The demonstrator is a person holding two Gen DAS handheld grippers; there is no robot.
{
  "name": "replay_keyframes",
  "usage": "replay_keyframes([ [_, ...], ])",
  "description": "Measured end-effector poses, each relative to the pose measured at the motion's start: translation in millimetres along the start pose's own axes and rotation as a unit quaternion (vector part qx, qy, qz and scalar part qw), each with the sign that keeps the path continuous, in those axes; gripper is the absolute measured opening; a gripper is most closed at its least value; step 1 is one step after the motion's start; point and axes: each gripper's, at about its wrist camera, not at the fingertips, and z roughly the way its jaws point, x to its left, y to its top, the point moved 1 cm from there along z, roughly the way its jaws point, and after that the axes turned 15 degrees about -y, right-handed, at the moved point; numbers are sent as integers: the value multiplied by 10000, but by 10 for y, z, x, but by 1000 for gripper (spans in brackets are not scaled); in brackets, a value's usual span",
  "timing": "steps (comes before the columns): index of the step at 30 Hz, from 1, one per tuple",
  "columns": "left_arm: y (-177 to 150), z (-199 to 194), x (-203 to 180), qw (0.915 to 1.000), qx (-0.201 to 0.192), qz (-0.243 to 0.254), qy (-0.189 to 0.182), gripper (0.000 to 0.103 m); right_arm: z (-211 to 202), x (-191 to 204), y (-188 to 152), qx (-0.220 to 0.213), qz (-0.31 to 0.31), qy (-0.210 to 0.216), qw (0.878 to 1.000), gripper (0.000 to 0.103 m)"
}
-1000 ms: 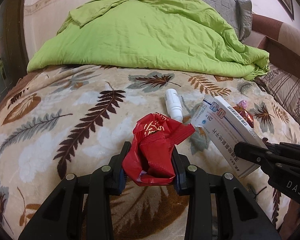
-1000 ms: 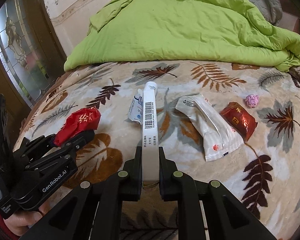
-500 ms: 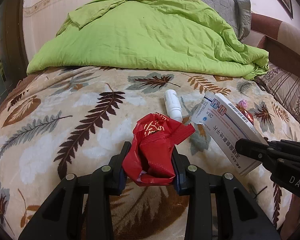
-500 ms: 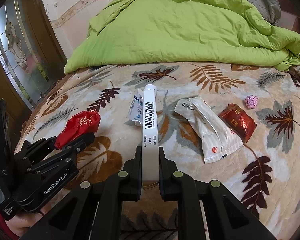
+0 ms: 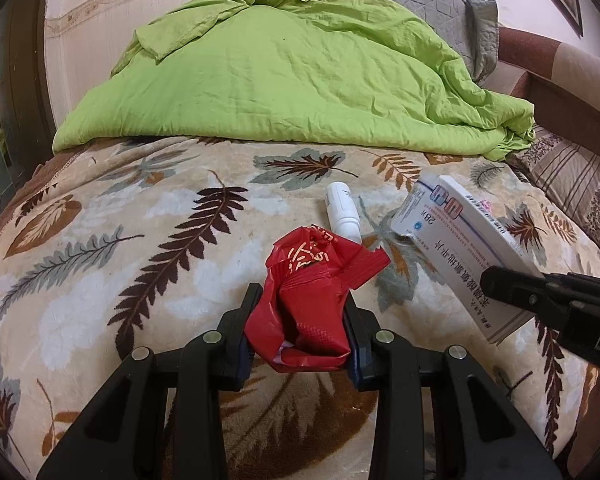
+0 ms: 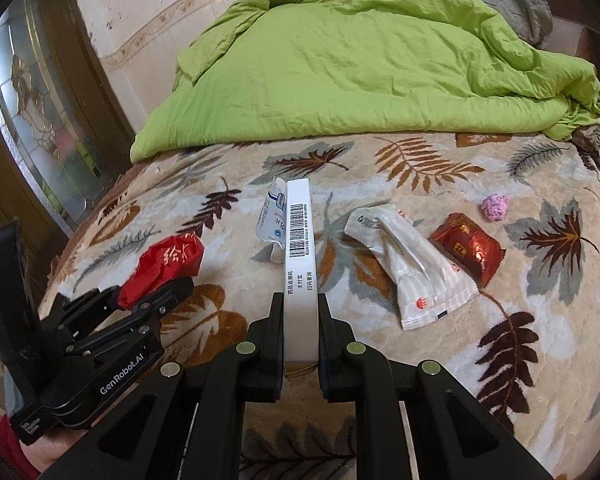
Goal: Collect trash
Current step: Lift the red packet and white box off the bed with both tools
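Trash: bits of it lay on the bed (image 6: pixel 440 344), on the leaf blanket, below the green quilt (image 6: pixel 360 64) at 12 o'clock.
Left tongs (image 5: pixel 300 336): they were shut tight on a crumpled red wrapper (image 5: pixel 312 292), held up off the bed.
Right tongs (image 6: pixel 300 332): they were squeezed shut on a long white box (image 6: pixel 299 256), gripping its thin sides. The box poked out toward 12 o'clock.
Picked up: two pieces, the red wrapper and the white box, one in each tongs.
Left on the bed: a white packet (image 6: pixel 412 268) at 2 o'clock from the right tongs, a dark red snack pack (image 6: pixel 468 248) just beside it, and a small pink ball (image 6: pixel 495 207) farther out at 2 o'clock.
Also left: a small white bottle (image 5: pixel 342 214) at 12 o'clock from the left tongs.
Bin: no bin or bag showed.
How far along: I think it was about one third done. Four things waited.
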Motion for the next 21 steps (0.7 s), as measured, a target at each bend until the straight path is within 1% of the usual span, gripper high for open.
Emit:
replay_keyframes([
  [3,4,-23,-24,10000,-31,50,-40,34,-75,-79,-8,-46,199,43,9998,14],
  [6,3,-79,-66,9996,-122,89,-224,34,-248,-195,-64,-109,515,193,9984,14],
  [8,-2,-144,-140,9983,-185,170,-528,34,-473,-327,-146,-195,805,403,9957,14],
  [9,-7,-172,-203,9971,-197,258,-688,35,-584,-384,-193,-240,870,433,9950,14],
  [11,-19,-222,-365,9939,-181,479,-981,35,-850,-532,-317,-328,893,355,9948,14],
  [13,-26,-276,-547,9874,-129,572,-1470,34,-1098,-711,-438,-389,970,276,9941,14],
  [15,-38,-324,-744,9823,-74,700,-1737,34,-1358,-949,-563,-449,1120,96,9926,14],
  [18,-59,-412,-1074,9723,1,840,-2182,35,-1732,-1363,-778,-520,1502,-256,9870,14],
  [21,-100,-502,-1446,9607,112,1006,-2584,34,-2083,-1770,-991,-558,1906,-694,9776,14],
])
